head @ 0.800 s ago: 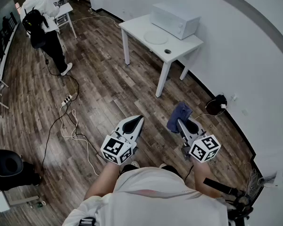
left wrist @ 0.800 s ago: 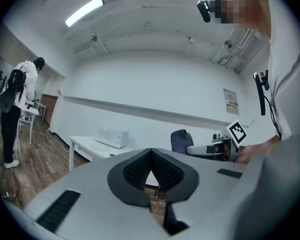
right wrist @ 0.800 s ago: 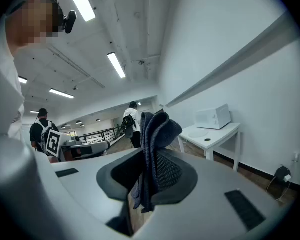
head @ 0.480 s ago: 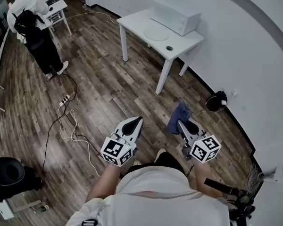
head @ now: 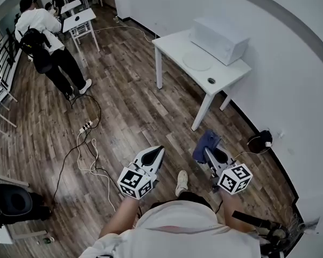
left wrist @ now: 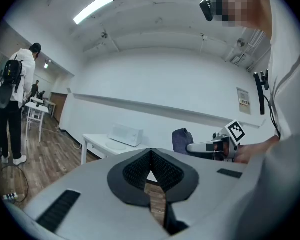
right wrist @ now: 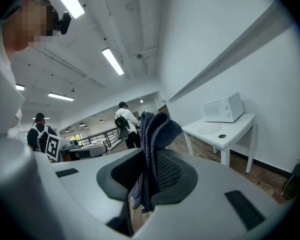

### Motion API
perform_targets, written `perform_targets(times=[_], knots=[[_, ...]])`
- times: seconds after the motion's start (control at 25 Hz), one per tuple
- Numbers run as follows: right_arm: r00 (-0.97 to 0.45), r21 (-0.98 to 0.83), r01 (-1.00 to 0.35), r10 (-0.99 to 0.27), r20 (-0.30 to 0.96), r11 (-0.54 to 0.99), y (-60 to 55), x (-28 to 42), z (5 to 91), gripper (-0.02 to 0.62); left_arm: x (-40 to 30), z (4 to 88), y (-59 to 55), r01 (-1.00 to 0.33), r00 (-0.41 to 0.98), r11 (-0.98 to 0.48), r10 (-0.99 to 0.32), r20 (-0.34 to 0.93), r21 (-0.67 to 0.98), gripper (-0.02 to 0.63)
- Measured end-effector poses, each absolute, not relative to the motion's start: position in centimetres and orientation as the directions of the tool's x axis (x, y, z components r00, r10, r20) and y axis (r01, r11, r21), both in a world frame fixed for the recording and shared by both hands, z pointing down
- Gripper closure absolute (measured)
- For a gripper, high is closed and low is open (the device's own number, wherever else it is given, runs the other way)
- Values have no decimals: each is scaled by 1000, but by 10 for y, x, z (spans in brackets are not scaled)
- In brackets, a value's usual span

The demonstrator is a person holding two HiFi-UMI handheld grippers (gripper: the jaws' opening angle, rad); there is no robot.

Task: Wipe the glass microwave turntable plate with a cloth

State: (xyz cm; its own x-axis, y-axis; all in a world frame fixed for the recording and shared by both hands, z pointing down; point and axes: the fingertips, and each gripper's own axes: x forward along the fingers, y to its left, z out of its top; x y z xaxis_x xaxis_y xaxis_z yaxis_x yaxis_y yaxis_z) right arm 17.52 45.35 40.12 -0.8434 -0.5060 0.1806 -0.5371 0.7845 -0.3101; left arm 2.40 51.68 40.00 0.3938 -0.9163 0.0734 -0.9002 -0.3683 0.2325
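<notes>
- Head view: the white table (head: 175,43) now sits further right and a little lower in the picture than it did a moment ago, and a shoe (head: 181,183) has swung out ahead of the person. I read this as walking toward the table, which is well apart from both grippers.
- Head view: the glass turntable plate (head: 197,61) lies near the middle of the table, just beside the microwave (head: 218,40), which stands along the wall edge. Nothing touches the plate, so wiping has not begun.
- Left gripper view: the left gripper (head: 157,150) has its jaws pressed together on nothing, the same as before.
- Right gripper view: the right gripper (head: 206,150) stays clenched on the blue cloth (head: 205,141), a fold standing up out of the jaws. The hold looks unchanged, so the cloth is ready once the table is reached.
</notes>
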Motion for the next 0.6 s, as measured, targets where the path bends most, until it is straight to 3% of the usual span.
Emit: perform_targets(times=[0.6], knots=[[-869, -322, -494, -475, 139, 808, 251, 185, 388, 534, 35, 372, 318, -927, 347, -332, -936, 64, 177, 595]])
